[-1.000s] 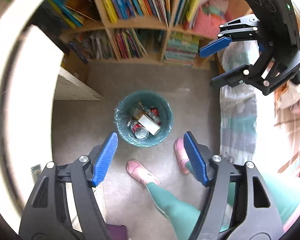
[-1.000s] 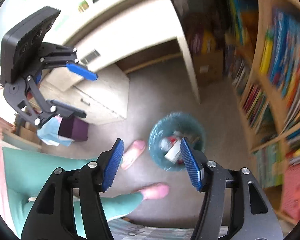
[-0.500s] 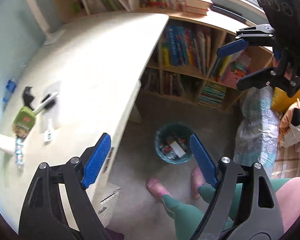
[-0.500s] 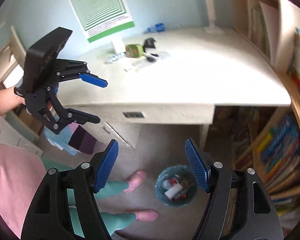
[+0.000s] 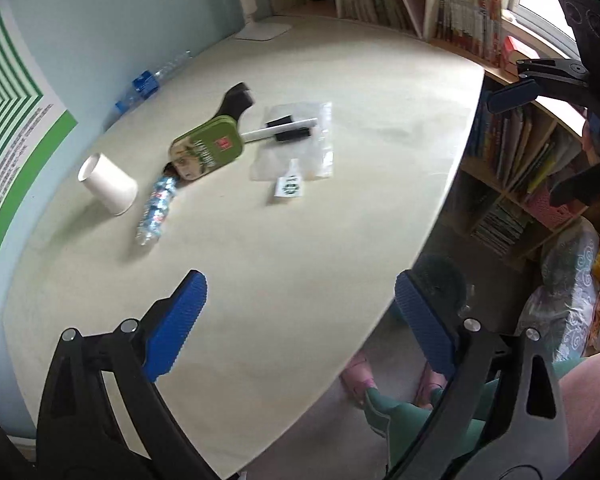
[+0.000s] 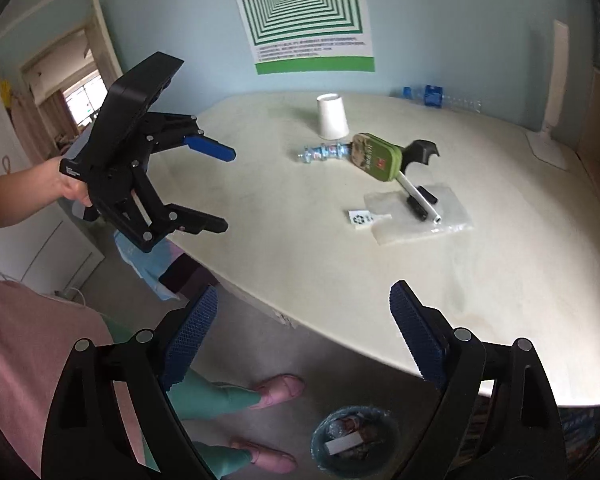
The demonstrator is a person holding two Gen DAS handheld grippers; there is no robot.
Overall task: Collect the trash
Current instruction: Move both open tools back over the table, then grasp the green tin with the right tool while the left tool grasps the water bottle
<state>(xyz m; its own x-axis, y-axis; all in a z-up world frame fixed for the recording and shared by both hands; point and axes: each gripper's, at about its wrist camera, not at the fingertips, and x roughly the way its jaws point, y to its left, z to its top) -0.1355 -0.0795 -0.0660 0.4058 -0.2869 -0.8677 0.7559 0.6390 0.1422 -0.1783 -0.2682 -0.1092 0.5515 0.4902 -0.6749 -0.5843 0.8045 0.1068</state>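
Both grippers, left gripper (image 5: 300,312) and right gripper (image 6: 302,320), have just been opening; fingers spread, nothing between. Trash lies mid-desk (image 5: 340,240): crushed bottle (image 5: 156,208), paper cup (image 5: 108,188), green tin (image 5: 206,152). We'd come down straight over one piece. The tin's lettering is unreadable.

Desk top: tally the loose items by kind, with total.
White paper cup: 1
Plastic bottles, crushed and blue-labelled: 2
Green tin: 1
Black bracket: 1
White pen: 1
Clear plastic bag: 1
White tag: 1
Total: 8
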